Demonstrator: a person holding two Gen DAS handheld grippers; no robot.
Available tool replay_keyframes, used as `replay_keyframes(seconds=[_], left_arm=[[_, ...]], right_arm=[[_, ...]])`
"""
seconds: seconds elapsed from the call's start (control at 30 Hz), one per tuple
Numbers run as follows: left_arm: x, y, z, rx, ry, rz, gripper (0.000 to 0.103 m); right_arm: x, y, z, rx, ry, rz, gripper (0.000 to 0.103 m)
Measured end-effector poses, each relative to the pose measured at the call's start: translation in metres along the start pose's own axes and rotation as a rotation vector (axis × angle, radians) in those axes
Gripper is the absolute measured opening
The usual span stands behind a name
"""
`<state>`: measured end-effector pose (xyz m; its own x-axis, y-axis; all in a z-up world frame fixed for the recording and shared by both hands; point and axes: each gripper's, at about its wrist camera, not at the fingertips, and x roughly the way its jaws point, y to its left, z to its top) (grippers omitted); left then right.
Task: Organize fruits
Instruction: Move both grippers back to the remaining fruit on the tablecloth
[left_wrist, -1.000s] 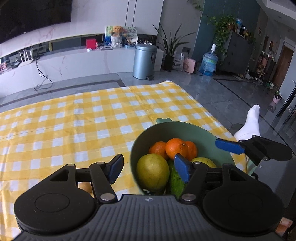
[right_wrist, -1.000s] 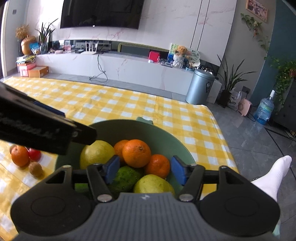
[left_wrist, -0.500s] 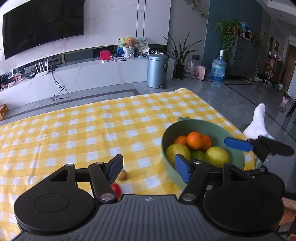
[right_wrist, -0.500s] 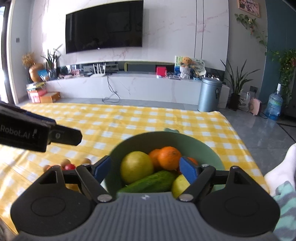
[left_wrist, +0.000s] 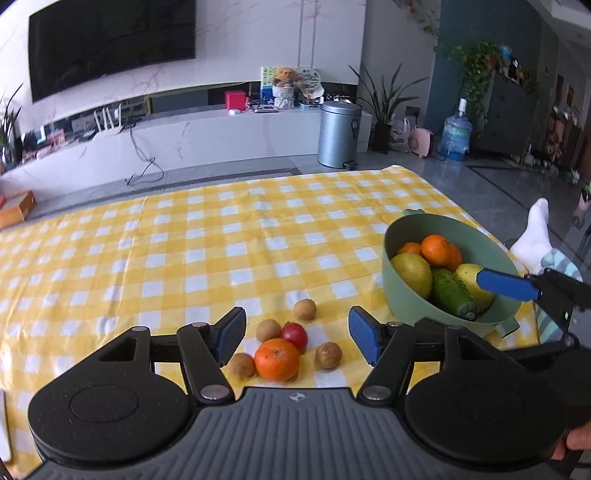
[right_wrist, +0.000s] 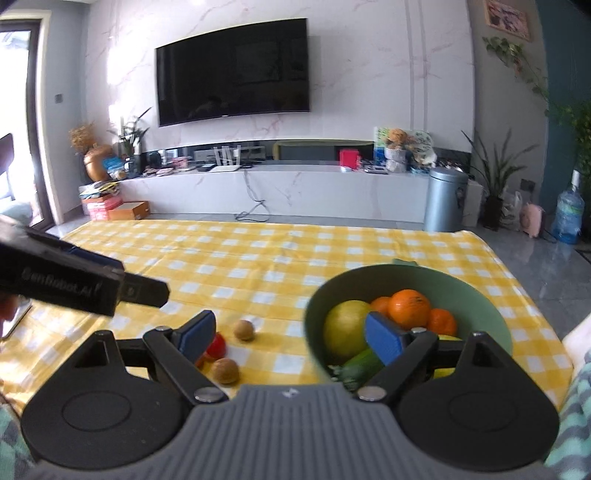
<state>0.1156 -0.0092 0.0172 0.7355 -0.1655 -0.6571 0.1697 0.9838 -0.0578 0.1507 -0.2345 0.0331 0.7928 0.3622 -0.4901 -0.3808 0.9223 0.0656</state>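
fruit sits in two places on my table (left_wrist: 207, 236), which wears a yellow and white checked cloth. the green bowl (left_wrist: 413, 302) near the right edge holds the big pieces: a yellow-green round fruit (left_wrist: 412, 273), a bumpy green cucumber (left_wrist: 452, 297), a pale yellow one (left_wrist: 471, 275) partly behind my right tool, and oranges (left_wrist: 436, 249) at the back. loose on the cloth, just left of the bowl, lie an orange (left_wrist: 277, 359), a small red fruit (left_wrist: 294, 335) touching it, and four small brown fruits (left_wrist: 304, 309) scattered close around them. my left gripper (left_wrist: 295, 338) hangs over that loose cluster with its jaws wide apart and nothing pinched between them. my right gripper (right_wrist: 286, 338) has its jaws opening, also holding nothing; its right pad sits in front of the bowl's fruit and its left pad in front of the red one, seen from the right wrist.
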Motion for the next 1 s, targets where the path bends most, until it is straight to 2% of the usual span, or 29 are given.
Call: replay_keyframes(seconds=[0.1,0.27,0.6,0.7,1.0], left_arm=[[0.003,0.009,-0.007,-0.015,-0.001,0.005,0.075],[0.011,0.014,-0.02,-0.013,0.017,0.044,0.075],[0.028,0.029,-0.037,-0.051,0.039,0.053,0.075],[0.032,0.034,-0.04,-0.057,0.052,0.027,0.075],[0.043,0.044,-0.049,-0.03,0.076,0.014,0.075]], right_arm=[[-0.001,0.01,-0.003,-0.023,-0.011,0.025,0.085],[0.006,0.024,-0.008,-0.074,0.023,0.051,0.085],[0.029,0.039,-0.021,-0.133,0.114,0.064,0.084],[0.039,0.045,-0.026,-0.166,0.146,0.054,0.083],[0.065,0.057,-0.037,-0.255,0.204,0.047,0.059]])
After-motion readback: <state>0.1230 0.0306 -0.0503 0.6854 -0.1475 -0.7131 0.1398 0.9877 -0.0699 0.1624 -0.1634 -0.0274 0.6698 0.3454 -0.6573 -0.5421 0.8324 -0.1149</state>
